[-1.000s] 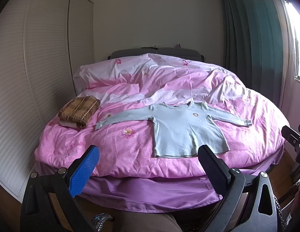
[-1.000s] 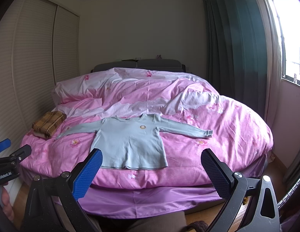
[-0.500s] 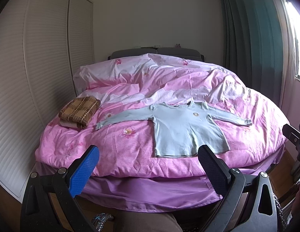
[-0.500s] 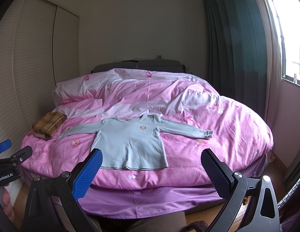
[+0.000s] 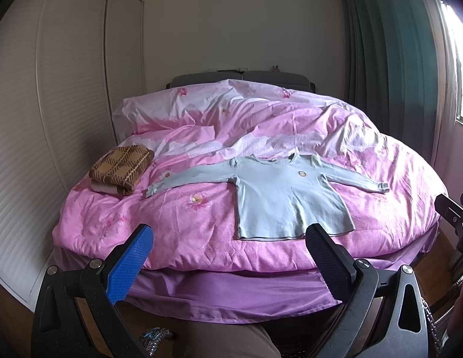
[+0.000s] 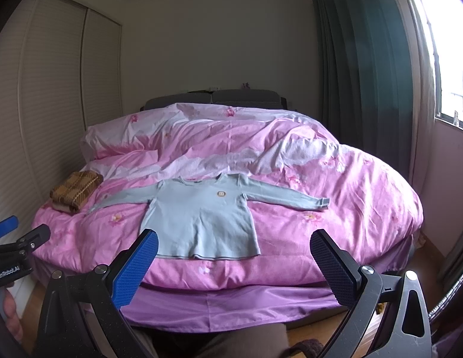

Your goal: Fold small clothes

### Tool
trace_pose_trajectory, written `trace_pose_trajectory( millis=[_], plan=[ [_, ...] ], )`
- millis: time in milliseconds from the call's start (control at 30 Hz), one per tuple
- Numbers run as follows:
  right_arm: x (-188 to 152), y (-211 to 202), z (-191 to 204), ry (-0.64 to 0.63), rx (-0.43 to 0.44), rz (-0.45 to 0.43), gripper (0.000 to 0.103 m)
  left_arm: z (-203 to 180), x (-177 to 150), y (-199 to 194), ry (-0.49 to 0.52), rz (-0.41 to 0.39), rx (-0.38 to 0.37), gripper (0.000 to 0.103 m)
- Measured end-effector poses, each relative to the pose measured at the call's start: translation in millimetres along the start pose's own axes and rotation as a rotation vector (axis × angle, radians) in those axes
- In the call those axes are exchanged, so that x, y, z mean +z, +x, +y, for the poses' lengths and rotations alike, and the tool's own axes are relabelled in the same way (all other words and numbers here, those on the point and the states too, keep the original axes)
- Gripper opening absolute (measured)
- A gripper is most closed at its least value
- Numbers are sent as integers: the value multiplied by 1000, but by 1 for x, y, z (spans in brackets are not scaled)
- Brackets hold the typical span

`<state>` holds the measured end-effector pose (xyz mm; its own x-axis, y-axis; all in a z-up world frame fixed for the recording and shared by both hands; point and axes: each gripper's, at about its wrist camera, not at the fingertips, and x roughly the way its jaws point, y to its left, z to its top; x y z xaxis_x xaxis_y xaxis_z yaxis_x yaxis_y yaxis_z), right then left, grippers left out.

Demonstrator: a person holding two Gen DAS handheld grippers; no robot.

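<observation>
No change this past second; folding not begun.
Shirt flat on bed; left gripper and right gripper wide open, empty.

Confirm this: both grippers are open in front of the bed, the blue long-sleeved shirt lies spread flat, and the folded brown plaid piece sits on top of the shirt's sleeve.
Not quite. In the left wrist view the folded brown plaid piece sits beside the blue long-sleeved shirt, apart from its sleeve end. The rest stands: left gripper and right gripper are open, the shirt spread flat.
</observation>
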<state>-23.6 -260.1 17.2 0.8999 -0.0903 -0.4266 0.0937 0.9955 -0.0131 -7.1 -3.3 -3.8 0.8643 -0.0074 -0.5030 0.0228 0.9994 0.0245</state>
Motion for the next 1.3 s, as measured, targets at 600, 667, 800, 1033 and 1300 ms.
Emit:
trace_pose_trajectory(
  millis=[600, 667, 800, 1033, 1300],
  plan=[
    [-2, 32, -3, 11, -15, -47, 103, -13, 20, 57, 23, 6, 17, 103],
    [1, 42, -6, 18, -22, -44, 103, -16, 27, 69, 22, 20, 12, 103],
    [10, 71, -15, 46, -22, -11, 103, -25, 40, 89, 22, 38, 7, 103],
    [34, 105, -32, 74, -38, 12, 103, -42, 67, 122, 22, 50, -5, 103],
    [60, 146, -62, 105, -81, 31, 103, -65, 96, 160, 45, 59, -24, 103]
  ],
)
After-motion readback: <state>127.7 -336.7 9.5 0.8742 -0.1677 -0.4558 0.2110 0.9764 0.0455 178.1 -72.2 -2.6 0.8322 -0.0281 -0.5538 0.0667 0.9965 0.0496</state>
